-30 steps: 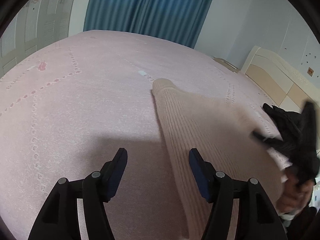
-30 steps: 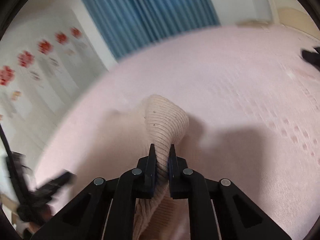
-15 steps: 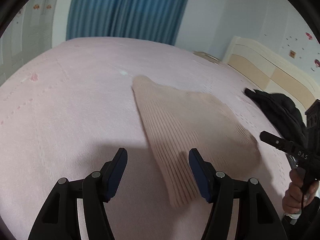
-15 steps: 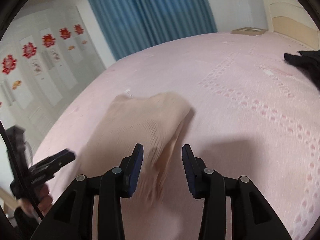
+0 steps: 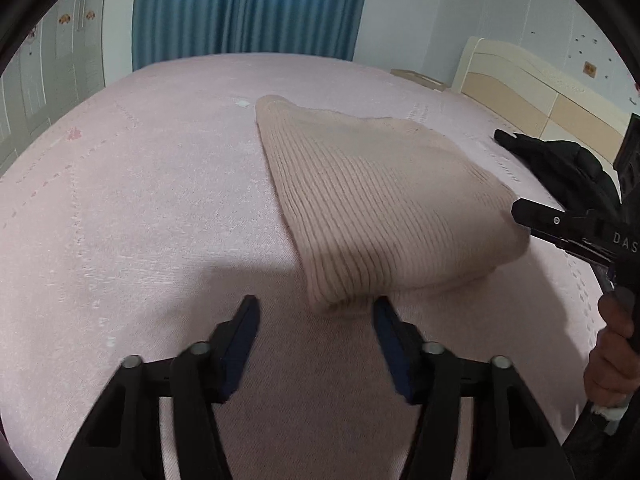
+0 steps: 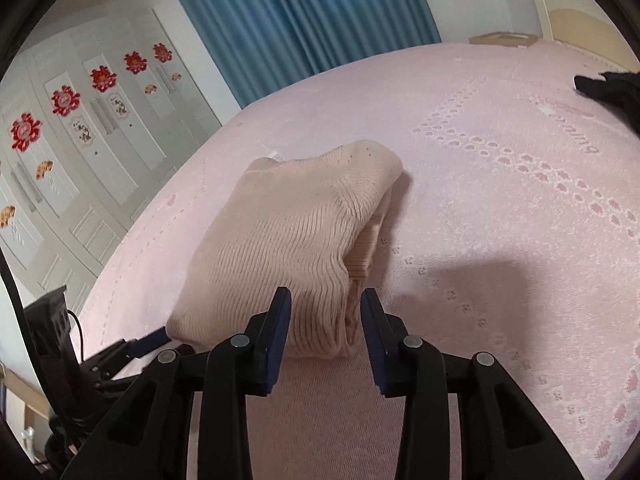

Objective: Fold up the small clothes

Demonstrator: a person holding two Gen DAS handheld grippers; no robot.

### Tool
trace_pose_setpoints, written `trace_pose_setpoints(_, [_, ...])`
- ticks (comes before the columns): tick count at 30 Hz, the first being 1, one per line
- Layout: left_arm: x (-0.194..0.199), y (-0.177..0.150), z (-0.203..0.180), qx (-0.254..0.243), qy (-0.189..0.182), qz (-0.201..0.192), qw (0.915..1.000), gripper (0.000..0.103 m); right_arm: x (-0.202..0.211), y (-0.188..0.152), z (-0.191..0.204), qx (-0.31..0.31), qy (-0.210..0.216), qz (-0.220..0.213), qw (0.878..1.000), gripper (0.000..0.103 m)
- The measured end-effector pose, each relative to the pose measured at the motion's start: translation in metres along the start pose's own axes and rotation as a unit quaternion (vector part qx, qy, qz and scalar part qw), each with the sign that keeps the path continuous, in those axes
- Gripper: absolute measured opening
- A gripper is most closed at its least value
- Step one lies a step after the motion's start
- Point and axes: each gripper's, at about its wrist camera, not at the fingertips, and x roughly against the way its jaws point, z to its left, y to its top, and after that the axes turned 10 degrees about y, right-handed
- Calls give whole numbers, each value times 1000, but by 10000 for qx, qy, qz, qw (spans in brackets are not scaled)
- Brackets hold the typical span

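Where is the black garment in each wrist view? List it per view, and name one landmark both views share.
Left wrist view: the black garment lies at the right edge, beyond the folded beige sweater, partly behind the right tool.
Right wrist view: the black garment sits at the upper right edge on the pink bedspread.
Shared landmark: the blue curtain behind the bed.

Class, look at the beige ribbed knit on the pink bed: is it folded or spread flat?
Folded. The beige knit lies doubled over on the bed; stacked layer edges show along its right side, and neither open gripper holds it.
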Motion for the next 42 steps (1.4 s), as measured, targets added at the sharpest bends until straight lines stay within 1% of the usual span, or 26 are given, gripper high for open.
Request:
trace_pose_setpoints(3, [-2,4,2,234,-62,-59,9997,40,-7,7,-3,-114,1,-96,9999,36])
trace_pose_setpoints(5, [-7,4,1,229,-139,12,9996,24,-11,10,-5,-187,-49,-172,9997,36])
trace_pose_setpoints(6, [-8,3,0,214,-153,29,9996,20,-17,13,-7,-253,-74,-159,9995,36])
trace_pose_setpoints(8, [-9,3,-2,169,-124,46,9998,16,-25,16,-10,-329,-92,-64,9994,36])
trace_pose_setpoints(9, [-9,4,-3,165,-111,44,9998,16,-31,15,-11,-354,-161,-3,9992,28])
trace_pose_setpoints(10, [-9,3,-2,186,-120,37,9997,15,-33,15,-11,-326,-189,20,9993,11])
trace_pose_setpoints(11, [-9,4,-1,214,-138,39,9997,14,-34,14,-9,-269,-189,34,9995,7])
trace_pose_setpoints(13, [-9,4,2,299,-208,47,9993,13,-23,15,-3,-43,-137,-215,9997,5])
trace_pose_setpoints(14, [-10,4,3,338,-239,56,9991,13,-16,16,-3,-33,-68,-389,9992,5])
trace_pose_setpoints(15, [-11,4,4,358,-257,61,9990,13,-11,17,-8,-139,62,-456,9988,5])
trace_pose_setpoints(16, [-11,4,5,375,-279,67,9989,13,-12,17,-13,-232,38,-374,9990,5])
trace_pose_setpoints(18, [-11,4,5,357,-269,69,9990,13,-26,14,-23,-401,-267,-22,9988,5])
trace_pose_setpoints(19, [-11,4,5,342,-251,76,9991,13,-34,11,-24,-423,-381,128,9983,5])
trace_pose_setpoints(20, [-11,5,5,333,-245,81,9991,13,-37,9,-22,-351,-457,187,9982,5])
trace_pose_setpoints(22, [-11,5,6,338,-260,88,9991,14,-33,7,-13,-156,-514,124,9985,12])
trace_pose_setpoints(26, [-3,3,9,254,-352,126,9990,16,-22,6,-9,-91,-368,30,9993,13])
trace_pose_setpoints(27, [1,2,11,205,-409,112,9989,16,-18,5,-10,-102,-379,-25,9992,13])
trace_pose_setpoints(28, [8,2,14,160,-542,47,9984,17,-16,5,-10,-98,-412,-88,9991,13])
trace_pose_setpoints(29, [18,1,19,183,-714,-94,9972,21,-14,6,-9,-85,-445,-155,9989,13])
trace_pose_setpoints(30, [23,2,22,233,-795,-210,9963,24,-11,7,-8,-59,-486,-257,9985,13])
trace_pose_setpoints(32, [36,5,32,464,-885,-537,9935,40,-5,13,-4,65,-586,-459,9972,13])
trace_pose_setpoints(33, [37,8,34,547,-861,-611,9929,40,-4,15,0,182,-669,-553,9961,13])
trace_pose_setpoints(36, [30,25,34,709,-842,-612,9920,40,-6,16,6,385,-883,-604,9935,13])
trace_pose_setpoints(39, [18,49,27,648,-731,-675,9929,39,-6,21,9,463,-866,-575,9935,13])
trace_pose_setpoints(40, [10,62,25,658,-768,-634,9928,39,-5,26,12,552,-846,-608,9930,13])
trace_pose_setpoints(42, [0,79,22,733,-932,-562,9914,39,-12,40,15,676,-720,-493,9939,13])
